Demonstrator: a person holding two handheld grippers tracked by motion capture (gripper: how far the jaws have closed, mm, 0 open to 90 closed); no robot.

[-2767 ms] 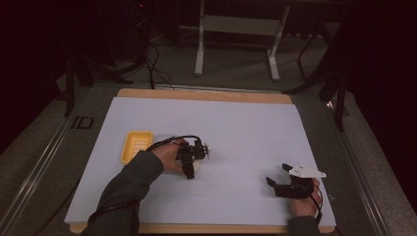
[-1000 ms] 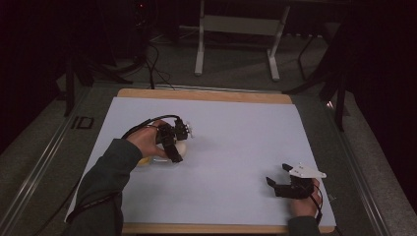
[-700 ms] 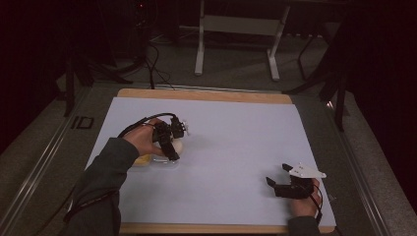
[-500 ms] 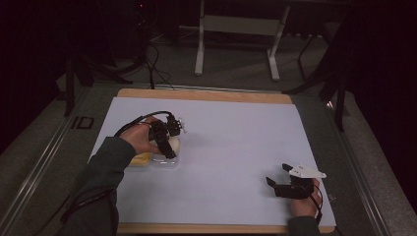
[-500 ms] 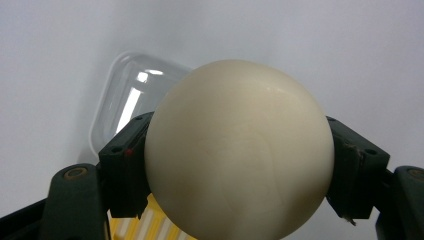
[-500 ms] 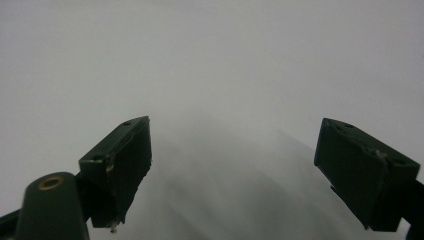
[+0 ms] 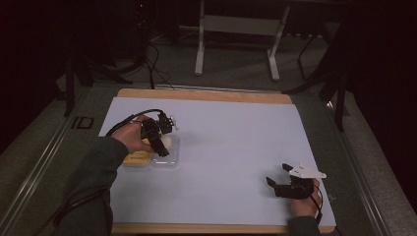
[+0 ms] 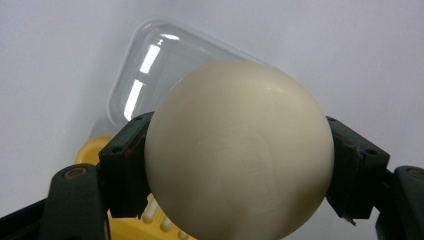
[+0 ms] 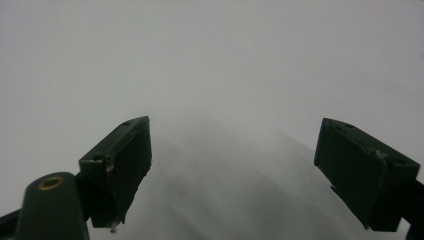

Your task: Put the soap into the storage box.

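Dark floor, trailing cables and a pale metal stand (image 7: 236,29) surround the counter (image 7: 216,96), whose wooden top is covered by a white sheet (image 7: 231,147). On the left part of that sheet we see a yellow tray (image 7: 134,159) with a clear plastic lid (image 7: 169,156) lying just beside it on its right. Our left tool (image 7: 161,142) hangs over these two, and its jaws are clamped on a cream-coloured ball (image 8: 239,150), one jaw on each side. In the left gripper view the ball sits above the clear lid and the yellow tray, with the white sheet behind. We cannot tell whether the ball touches the lid beneath it. Our right tool (image 7: 281,178) rests near the front right corner of the sheet, well apart from the tray, with the grey three-cornered plate on top. In the right gripper view (image 9: 235,175) its jaws stand wide apart with nothing but white sheet between them.
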